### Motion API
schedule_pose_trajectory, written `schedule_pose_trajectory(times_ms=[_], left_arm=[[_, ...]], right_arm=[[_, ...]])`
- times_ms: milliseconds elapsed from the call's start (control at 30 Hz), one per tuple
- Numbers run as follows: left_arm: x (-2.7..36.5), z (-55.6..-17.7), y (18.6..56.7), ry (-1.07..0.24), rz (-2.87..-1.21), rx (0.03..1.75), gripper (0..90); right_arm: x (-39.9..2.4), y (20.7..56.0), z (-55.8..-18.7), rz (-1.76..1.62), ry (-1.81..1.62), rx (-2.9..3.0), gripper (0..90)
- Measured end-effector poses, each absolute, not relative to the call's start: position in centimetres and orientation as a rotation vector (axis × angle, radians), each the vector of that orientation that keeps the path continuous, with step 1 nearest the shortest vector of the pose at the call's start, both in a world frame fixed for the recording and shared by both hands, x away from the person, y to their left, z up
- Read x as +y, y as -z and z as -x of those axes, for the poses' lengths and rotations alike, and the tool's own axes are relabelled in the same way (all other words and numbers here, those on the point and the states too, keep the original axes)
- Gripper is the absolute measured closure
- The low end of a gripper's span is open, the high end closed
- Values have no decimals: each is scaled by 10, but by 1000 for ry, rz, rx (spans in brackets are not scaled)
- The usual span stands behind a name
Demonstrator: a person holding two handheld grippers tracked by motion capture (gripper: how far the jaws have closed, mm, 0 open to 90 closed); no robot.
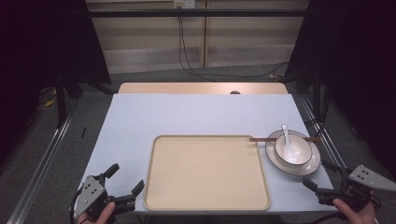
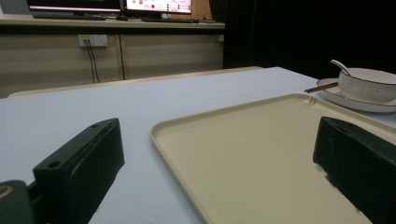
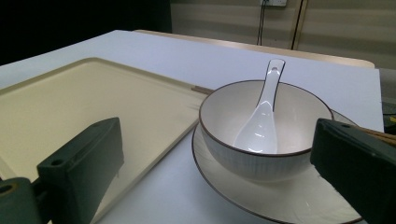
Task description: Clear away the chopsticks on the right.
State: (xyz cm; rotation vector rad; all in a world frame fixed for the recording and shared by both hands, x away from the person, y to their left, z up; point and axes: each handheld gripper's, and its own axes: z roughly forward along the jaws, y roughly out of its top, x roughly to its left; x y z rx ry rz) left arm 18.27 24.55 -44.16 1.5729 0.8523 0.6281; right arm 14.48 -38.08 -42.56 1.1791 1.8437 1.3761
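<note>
A cream tray (image 1: pixel 161 196) lies empty on the white table. To its right a white bowl (image 1: pixel 303 148) with a dark rim stands on a white plate (image 1: pixel 316 164), and a white spoon (image 1: pixel 287 140) rests inside the bowl. Brown chopsticks (image 1: pixel 259 139) lie across the plate's far edge. My left gripper (image 1: pixel 125 179) hovers open at the table's front left corner, beside the tray (image 2: pixel 261 154). My right gripper (image 1: pixel 322 175) stands open at the front right, just short of the plate (image 3: pixel 261 198), facing the bowl (image 3: pixel 243 156) and spoon (image 3: pixel 259 126). Both hold nothing.
The white sheet covers a wooden table (image 1: pixel 201 87) whose far edge shows behind it. Metal rails (image 1: pixel 42 163) run along the floor on both sides. Cables (image 1: pixel 187 60) hang by the back wall. Bare table (image 1: pixel 196 114) stretches behind the tray.
</note>
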Motion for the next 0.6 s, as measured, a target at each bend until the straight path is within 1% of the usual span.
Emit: schedule_pose_trajectory(times_ms=[233, 433, 467, 500, 600], left_arm=[[246, -184, 443, -604, -1616, 801, 14], [247, -184, 444, -620, -1619, 795, 14], [248, -183, 444, -597, -1622, 768, 14], [249, -183, 444, -591, -1635, 742, 14], [249, -183, 445, -592, -1635, 735, 7]], right_arm=[[-382, 427, -145, -1177, -1369, 1860, 22], [-383, 428, -149, -1186, -1393, 1904, 28], [-383, 428, -150, -1185, -1388, 1914, 29], [-384, 427, -151, -1180, -1394, 1920, 37], [-388, 427, -155, -1175, -1384, 1942, 52]])
